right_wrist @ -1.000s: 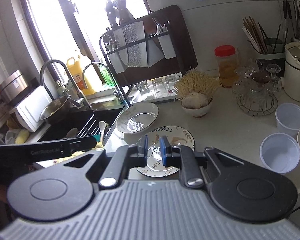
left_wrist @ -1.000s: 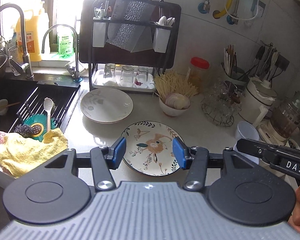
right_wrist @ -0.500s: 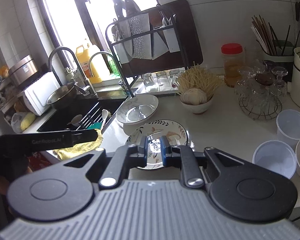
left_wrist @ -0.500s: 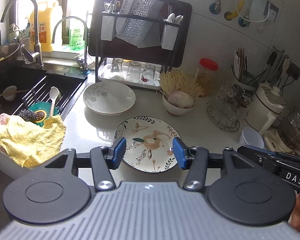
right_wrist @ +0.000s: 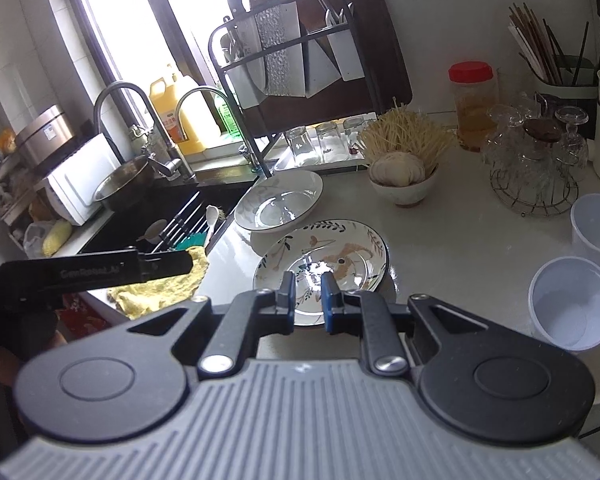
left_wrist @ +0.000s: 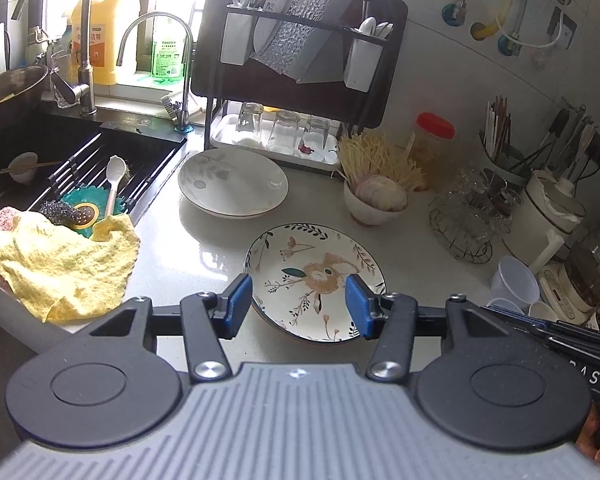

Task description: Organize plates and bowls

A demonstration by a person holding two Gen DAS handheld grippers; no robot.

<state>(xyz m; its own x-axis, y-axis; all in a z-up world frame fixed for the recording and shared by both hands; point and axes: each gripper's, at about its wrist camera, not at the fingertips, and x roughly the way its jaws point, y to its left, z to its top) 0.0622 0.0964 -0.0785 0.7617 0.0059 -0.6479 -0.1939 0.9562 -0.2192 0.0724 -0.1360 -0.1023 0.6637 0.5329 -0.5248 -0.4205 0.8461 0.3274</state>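
Note:
A floral plate lies on the white counter near the front edge; it also shows in the right wrist view. A white plate with a grey leaf print lies behind it, by the sink; in the right wrist view it sits just behind the floral plate. A white bowl holding garlic stands to the right. My left gripper is open, above the floral plate's near rim. My right gripper has its jaws narrowly apart, empty, above the same plate's near edge.
A black sink with a yellow cloth and a rack lies to the left. A dish rack with glasses stands at the back. A wire basket of glassware and plastic cups are on the right.
Both grippers have pulled back and up a little, so the plates look smaller and lower in view. The right gripper's jaws have opened slightly. Nothing on the counter has moved.

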